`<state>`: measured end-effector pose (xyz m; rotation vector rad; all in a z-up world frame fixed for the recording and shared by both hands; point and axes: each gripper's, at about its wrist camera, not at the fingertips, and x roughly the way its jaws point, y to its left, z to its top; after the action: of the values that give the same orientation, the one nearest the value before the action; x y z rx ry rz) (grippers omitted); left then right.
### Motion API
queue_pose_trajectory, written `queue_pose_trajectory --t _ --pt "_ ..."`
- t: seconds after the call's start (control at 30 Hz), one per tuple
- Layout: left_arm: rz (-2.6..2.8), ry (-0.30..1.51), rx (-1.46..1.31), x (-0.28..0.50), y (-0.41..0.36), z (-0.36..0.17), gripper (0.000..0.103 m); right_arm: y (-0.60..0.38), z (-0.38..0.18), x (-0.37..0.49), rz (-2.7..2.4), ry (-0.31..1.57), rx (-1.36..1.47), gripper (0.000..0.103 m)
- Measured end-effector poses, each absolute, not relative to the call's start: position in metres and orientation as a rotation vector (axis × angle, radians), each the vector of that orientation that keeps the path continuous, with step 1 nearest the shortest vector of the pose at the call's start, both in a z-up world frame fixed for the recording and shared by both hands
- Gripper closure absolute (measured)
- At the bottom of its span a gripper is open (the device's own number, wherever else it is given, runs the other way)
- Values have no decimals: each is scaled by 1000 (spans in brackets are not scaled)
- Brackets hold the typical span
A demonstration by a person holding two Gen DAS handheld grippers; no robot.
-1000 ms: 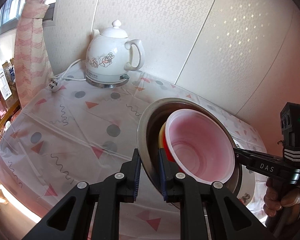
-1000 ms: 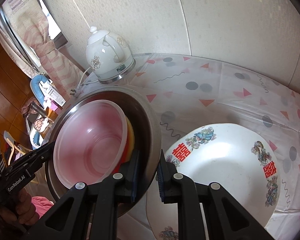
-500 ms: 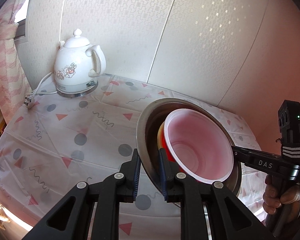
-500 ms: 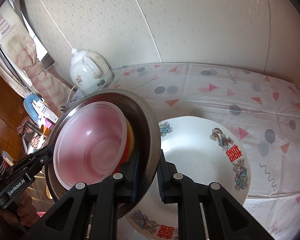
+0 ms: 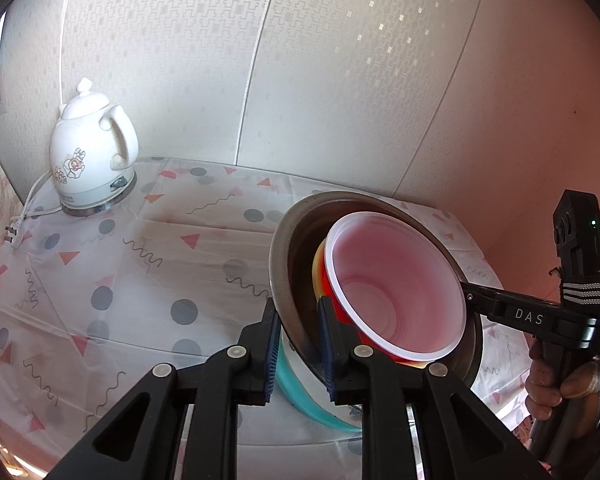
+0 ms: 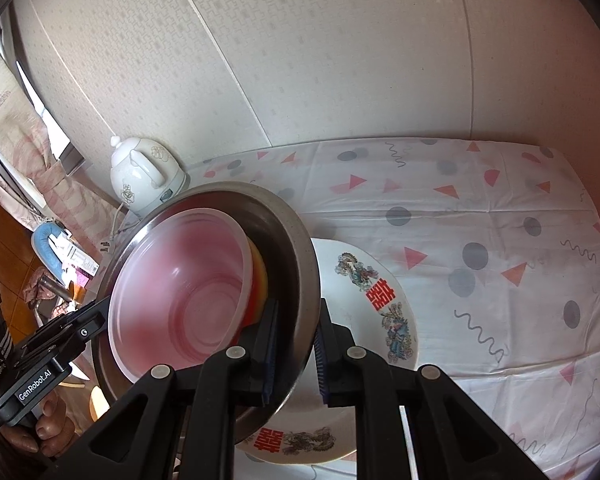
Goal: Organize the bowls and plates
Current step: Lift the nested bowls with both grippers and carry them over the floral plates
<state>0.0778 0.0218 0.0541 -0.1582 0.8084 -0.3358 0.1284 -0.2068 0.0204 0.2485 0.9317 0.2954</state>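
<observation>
Above patterned tablecloth (image 6: 480, 280), round steel bowl (image 6: 296, 248), translucent tub (image 6: 180, 288)

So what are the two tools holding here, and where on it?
Both tools hold the steel basin by its rim, left tool and right tool on opposite sides; nested plastic bowls ride inside.

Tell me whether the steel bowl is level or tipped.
Tipped: the steel bowl is held on edge, its opening facing sideways, with the pink bowl nested inside.

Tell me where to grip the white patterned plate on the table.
Take the plate by its raised rim on the near, table-edge side, one finger over and one under. It lies flat and wide, and the held steel bowl hangs over its left part.
</observation>
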Motion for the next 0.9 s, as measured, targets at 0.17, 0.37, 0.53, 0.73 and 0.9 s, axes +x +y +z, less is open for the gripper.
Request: queue_pose_trajectory --t 0.17,0.37,0.53,0.73,0.9 --pt "-371 813 -140 78 9 53 84 -219 22 122 261 930 265 87" --pt "-408 831 -142 81 -2 50 84 -232 27 115 230 918 283 87" --pt "-438 830 -132 82 -13 51 84 -242 30 108 201 908 294 87" --pt "-481 823 -128 87 -24 57 84 -255 37 101 170 887 313 87" --pt "-502 831 -151 98 -22 59 84 -258 47 100 172 855 328 87"
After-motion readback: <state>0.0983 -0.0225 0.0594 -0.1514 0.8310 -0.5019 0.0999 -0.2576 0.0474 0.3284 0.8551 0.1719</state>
